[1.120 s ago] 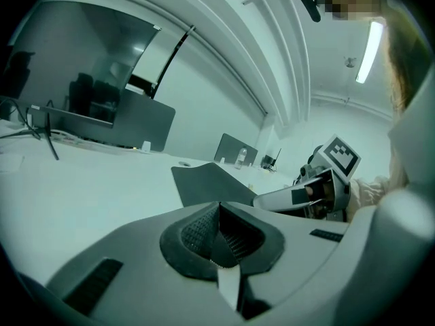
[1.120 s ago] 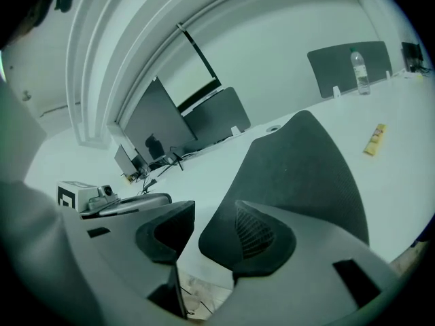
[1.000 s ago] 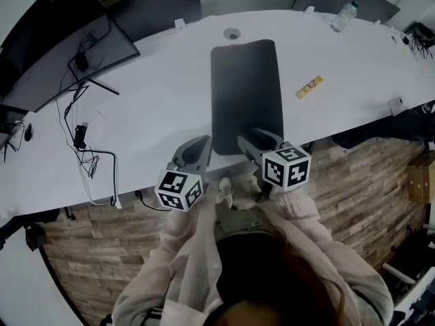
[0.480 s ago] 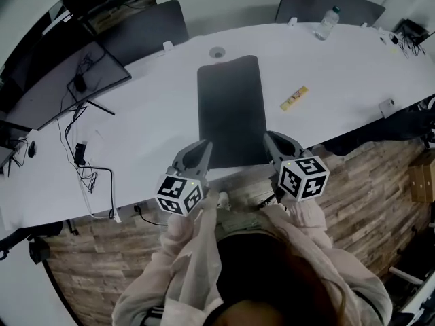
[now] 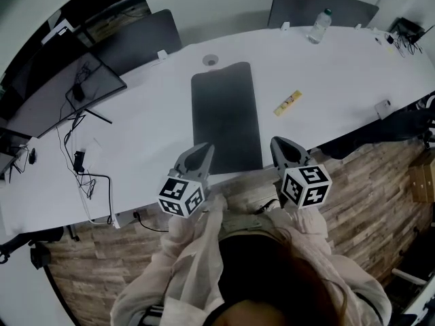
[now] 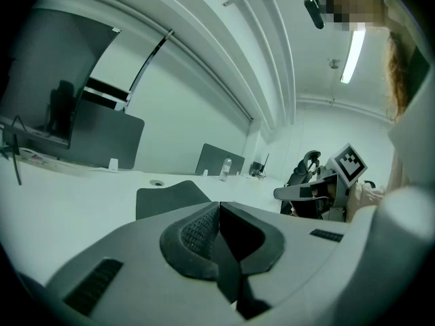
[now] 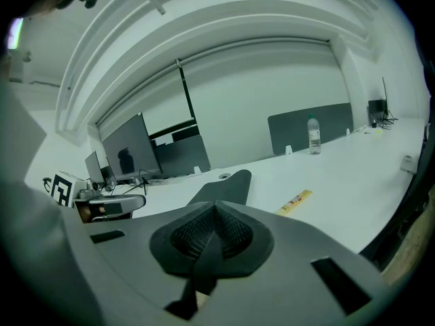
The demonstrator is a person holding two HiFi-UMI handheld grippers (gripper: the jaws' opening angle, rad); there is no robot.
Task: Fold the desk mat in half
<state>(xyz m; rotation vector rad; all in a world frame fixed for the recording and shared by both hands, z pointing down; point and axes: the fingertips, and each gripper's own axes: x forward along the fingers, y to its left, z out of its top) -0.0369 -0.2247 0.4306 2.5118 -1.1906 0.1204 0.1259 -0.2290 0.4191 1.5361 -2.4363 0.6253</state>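
Observation:
The dark grey desk mat (image 5: 224,114) lies flat and unfolded on the white table (image 5: 326,80), its near short edge at the table's front edge. My left gripper (image 5: 202,148) hovers at the mat's near left corner, jaws pressed together with nothing between them. My right gripper (image 5: 280,143) hangs just right of the mat's near right corner, over the table's edge, also shut and empty. The left gripper view shows the mat (image 6: 170,197) beyond the closed left gripper (image 6: 219,206). In the right gripper view the mat (image 7: 224,184) stretches away behind the closed right gripper (image 7: 216,206).
A yellow stick-shaped item (image 5: 287,103) lies right of the mat. At the far edge stand a water bottle (image 5: 317,24) and a round cable hole (image 5: 211,60). A monitor (image 5: 61,90) and loose cables (image 5: 81,161) occupy the left. Chairs stand behind the table.
The right gripper has come off the mat's near right corner and moved right and back toward the person. The left gripper has also drawn back slightly. The mat stays flat.

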